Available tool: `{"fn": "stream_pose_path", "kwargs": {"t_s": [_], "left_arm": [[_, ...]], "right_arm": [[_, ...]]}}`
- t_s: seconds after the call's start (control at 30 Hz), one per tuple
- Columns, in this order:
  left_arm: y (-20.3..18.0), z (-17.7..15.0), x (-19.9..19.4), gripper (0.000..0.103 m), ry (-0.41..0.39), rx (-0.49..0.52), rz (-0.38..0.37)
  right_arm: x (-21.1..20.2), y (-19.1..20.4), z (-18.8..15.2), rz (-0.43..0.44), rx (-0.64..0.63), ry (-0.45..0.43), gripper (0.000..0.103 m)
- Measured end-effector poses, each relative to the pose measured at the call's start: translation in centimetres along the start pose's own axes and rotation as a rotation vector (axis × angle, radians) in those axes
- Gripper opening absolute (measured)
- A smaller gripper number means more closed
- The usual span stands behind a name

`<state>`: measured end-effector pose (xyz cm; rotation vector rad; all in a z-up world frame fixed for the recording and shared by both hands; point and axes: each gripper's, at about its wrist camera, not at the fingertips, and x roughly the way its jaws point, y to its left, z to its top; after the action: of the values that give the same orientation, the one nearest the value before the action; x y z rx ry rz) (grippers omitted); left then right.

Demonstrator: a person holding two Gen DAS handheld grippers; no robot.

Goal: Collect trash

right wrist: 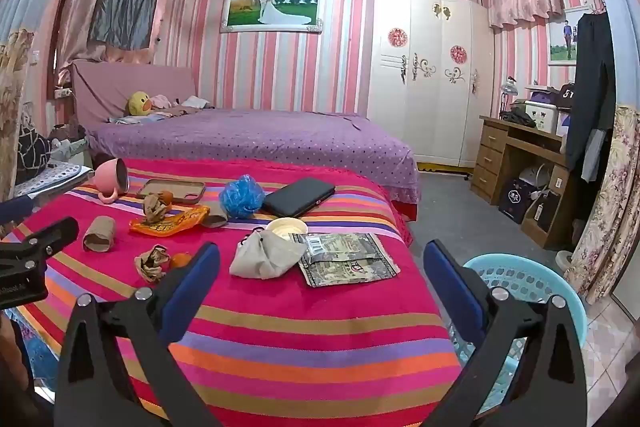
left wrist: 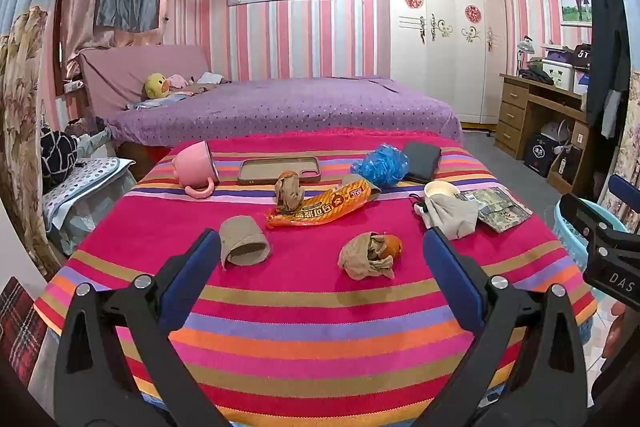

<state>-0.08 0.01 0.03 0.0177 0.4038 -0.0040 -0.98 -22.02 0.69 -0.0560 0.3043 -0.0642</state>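
Nothing appears collected yet — the basket [right wrist: 532,279] beside the table [right wrist: 280,327] looks empty. Both the left gripper [left wrist: 320,247] and right gripper [right wrist: 320,259] are held wide, empty. The wrapper [left wrist: 320,209], cardboard tube [left wrist: 244,241] and crumpled wads [left wrist: 370,255] are left on the cloth.

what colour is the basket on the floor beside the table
Light blue, with a perforated wall. The basket shows best in the right wrist view.
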Motion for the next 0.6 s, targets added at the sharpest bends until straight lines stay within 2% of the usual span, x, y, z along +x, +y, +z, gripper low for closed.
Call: {"fn": "stream_pose_path", "kwargs": {"t_s": [0.6], "left_arm": [[-0.06, 0.03, 0.01, 0.098, 0.006, 0.007, 0.005]], "right_arm": [[0.20, -0.32, -0.10, -0.005, -0.003, 0.002, 0.099]]}}
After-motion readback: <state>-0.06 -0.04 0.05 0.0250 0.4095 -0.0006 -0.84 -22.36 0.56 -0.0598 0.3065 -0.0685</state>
